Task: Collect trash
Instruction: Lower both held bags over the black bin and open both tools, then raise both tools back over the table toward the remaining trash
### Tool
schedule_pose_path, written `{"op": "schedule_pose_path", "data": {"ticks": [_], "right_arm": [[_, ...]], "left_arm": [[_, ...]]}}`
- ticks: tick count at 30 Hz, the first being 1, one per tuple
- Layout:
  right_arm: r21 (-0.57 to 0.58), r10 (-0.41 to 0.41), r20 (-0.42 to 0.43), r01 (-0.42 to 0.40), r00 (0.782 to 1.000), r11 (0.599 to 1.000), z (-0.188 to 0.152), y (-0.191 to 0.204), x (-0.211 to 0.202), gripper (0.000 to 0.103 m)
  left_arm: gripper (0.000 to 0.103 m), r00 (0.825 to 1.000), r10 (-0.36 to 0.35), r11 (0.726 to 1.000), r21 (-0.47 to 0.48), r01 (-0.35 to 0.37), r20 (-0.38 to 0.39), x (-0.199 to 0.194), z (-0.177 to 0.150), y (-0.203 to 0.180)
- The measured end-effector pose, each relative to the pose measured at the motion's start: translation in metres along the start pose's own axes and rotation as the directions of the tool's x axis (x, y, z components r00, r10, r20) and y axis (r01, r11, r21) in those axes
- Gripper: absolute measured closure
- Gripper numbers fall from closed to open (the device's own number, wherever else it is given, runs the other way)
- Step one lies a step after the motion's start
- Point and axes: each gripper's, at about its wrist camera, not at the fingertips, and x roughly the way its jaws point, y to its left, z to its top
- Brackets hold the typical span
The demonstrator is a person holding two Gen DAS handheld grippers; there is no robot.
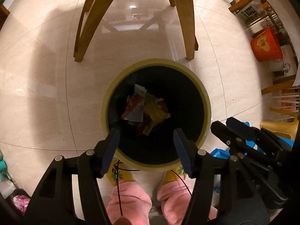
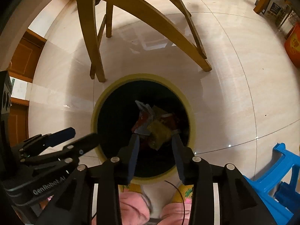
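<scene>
Lettering "GenRobot.AI" is read on the left gripper's (image 2: 75, 136) body, seen only in the right wrist view; no other writing is legible. Wrappers (image 1: 145, 110), red, yellow and silvery, are piled at the bottom of a round yellow-rimmed bin w/ dark inside (image 1: 205, 93), straight ahead of both sets of jaws. Left gripper (image 1: 146, 133) is held over the bin mouth w/ jaws spread wide, nothing between them. Right gripper (image 2: 155, 137) is also above the bin, jaws parted less far, nothing pinched; wrappers (image 2: 155, 125) are seen beyond its tips, inside the bin (image 2: 97, 103). Right gripper (image 1: 225, 123) shows at the right edge of the left view.

Wooden chair legs (image 1: 187, 28) stand on the pale tile floor (image 1: 46, 93) beyond the bin. An orange bucket w/ a heart print (image 1: 266, 46) is shown clearly in the left view only. A blue plastic stool (image 2: 281, 168) is seen right of the jaws in the right view. Pink fuzzy slippers (image 1: 131, 202) & yellow patterned socks (image 1: 116, 172) lie behind the jaws.
</scene>
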Motion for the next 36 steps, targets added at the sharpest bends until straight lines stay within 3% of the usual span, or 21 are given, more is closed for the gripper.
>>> {"op": "schedule_pose_path", "data": {"ticks": [3,10,17,21,26,30,36], "right_arm": [[0.011,0.007,-0.002,-0.007,1.000,1.000,0.008,-0.005,-0.007,0.065],[0.039,0.026,0.000,-0.026,1.000,0.999,0.014,0.003,-0.061,0.060],[0.060,0.043,0.030,-0.045,0.999,0.997,0.024,0.018,-0.164,0.053],[0.058,0.039,0.091,-0.044,0.995,0.997,0.037,0.034,-0.249,0.052],[0.045,0.039,0.178,-0.048,0.983,0.998,0.054,0.055,-0.350,0.052],[0.041,0.024,0.268,-0.036,0.963,0.998,0.070,0.074,-0.430,0.052],[0.041,0.003,0.411,-0.021,0.912,0.999,0.095,0.102,-0.523,0.052]], "left_arm": [[0.046,1.000,0.002,1.000,0.000,-0.002,0.005,-0.008,0.008,0.000],[0.046,0.999,0.002,1.000,0.012,-0.002,0.036,-0.085,0.008,-0.005],[0.046,0.995,0.003,0.999,0.033,-0.006,0.097,-0.203,0.015,-0.020],[0.046,0.986,-0.010,0.998,0.064,-0.001,0.169,-0.286,0.026,-0.032],[0.046,0.955,-0.052,0.995,0.096,0.025,0.292,-0.402,0.044,-0.043],[0.046,0.924,-0.112,0.988,0.143,0.063,0.366,-0.472,0.055,-0.049],[0.046,0.852,-0.167,0.967,0.251,0.043,0.496,-0.561,0.069,-0.064]]}}
